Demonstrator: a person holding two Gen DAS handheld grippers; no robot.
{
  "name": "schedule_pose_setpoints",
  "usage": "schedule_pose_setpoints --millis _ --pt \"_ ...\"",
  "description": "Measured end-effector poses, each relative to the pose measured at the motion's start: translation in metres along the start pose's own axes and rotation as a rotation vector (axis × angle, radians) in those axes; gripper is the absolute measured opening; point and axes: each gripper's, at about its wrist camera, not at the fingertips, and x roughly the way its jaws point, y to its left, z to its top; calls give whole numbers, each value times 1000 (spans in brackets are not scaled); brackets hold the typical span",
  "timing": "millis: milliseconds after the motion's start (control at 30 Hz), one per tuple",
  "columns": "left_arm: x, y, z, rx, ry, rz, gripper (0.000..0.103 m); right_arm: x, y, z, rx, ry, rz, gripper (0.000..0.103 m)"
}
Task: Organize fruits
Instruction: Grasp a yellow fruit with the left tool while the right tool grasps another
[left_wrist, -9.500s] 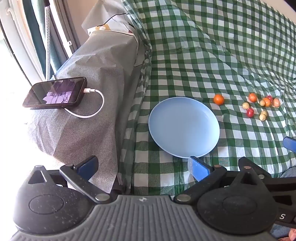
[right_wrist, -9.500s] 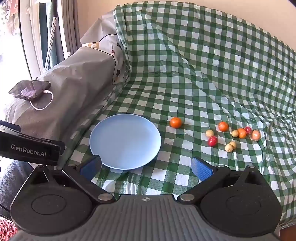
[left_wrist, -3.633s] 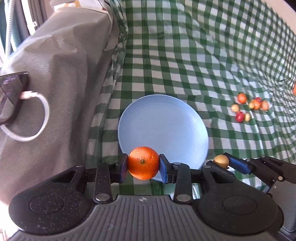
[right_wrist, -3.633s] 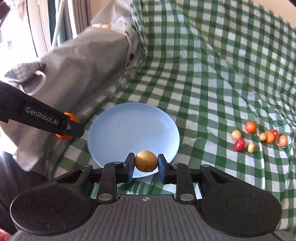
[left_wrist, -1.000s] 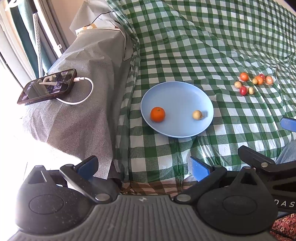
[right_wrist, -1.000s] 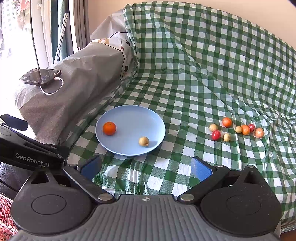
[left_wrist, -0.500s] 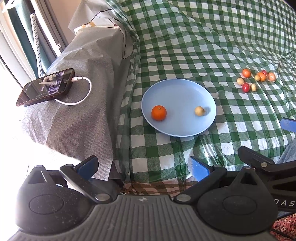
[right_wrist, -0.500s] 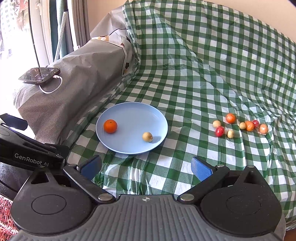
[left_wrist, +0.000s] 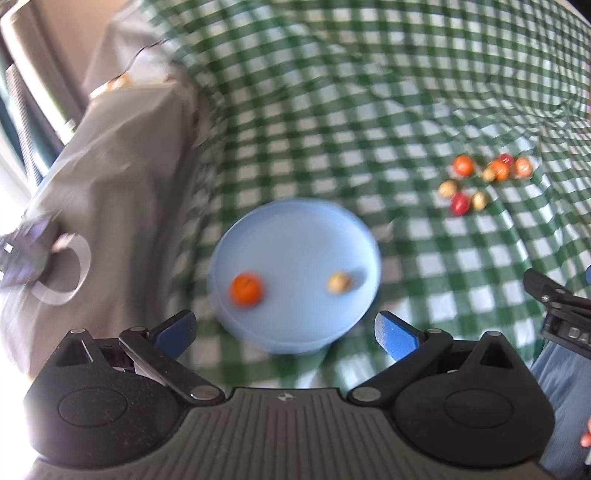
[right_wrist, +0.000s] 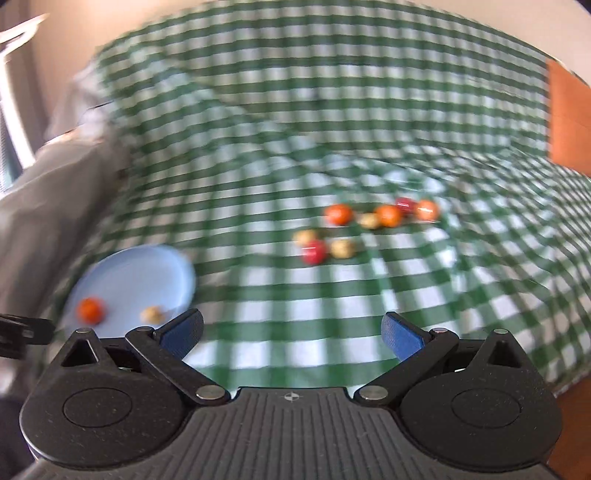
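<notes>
A light blue plate (left_wrist: 295, 229) (right_wrist: 147, 269) lies on the green checked cloth. On it rest an orange (left_wrist: 246, 289) (right_wrist: 90, 309) at the left and a small tan fruit (left_wrist: 338, 283) (right_wrist: 152, 314) at the right. Several small red, orange and tan fruits (left_wrist: 480, 177) (right_wrist: 365, 225) lie loose on the cloth to the right of the plate. My left gripper (left_wrist: 286, 332) is open just before the plate's near rim, holding nothing. My right gripper (right_wrist: 291, 334) is open and empty, facing the loose fruits from some distance. Both views are blurred.
A grey covered block (left_wrist: 110, 177) stands left of the plate, with a phone (left_wrist: 22, 251) and white cable (left_wrist: 70, 269) on it. The cloth rises up a backrest behind. Part of the right gripper (left_wrist: 557, 306) shows at the left wrist view's right edge.
Both grippers have moved forward, closer to the cloth. The right one has swung right toward the loose fruits, so the plate now sits at its lower left. Both stay open.
</notes>
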Motion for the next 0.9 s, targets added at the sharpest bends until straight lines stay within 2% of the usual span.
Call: schedule_pose_setpoints --millis 100,267,433,567,633,700,733,767,833,900 --pt "19 -27 26 17 -1 -51 103 32 -26 2 8 -24 -65 102" --pt "59 -65 62 50 16 -61 103 109 -56 10 -56 -33 -123 102" --pt "99 -84 89 70 44 -45 103 182 -69 25 -88 -27 -124 101" --pt "127 -98 109 87 61 -61 103 221 -67 31 -149 -61 -91 96" --pt "144 -107 120 87 72 -82 103 230 -69 29 -149 -65 -66 90" --pt "160 -117 132 79 86 -100 103 236 -75 27 -129 -48 -11 53" --pt "167 -122 137 75 89 -114 103 231 -75 26 -117 -59 8 44" --pt "172 -128 142 75 91 -136 103 231 -75 28 -133 -64 -10 28" --pt "182 -140 150 90 107 -176 103 228 -80 27 -122 -77 -67 26" --pt "191 -155 155 117 121 -216 103 231 -98 32 -35 -73 -112 26"
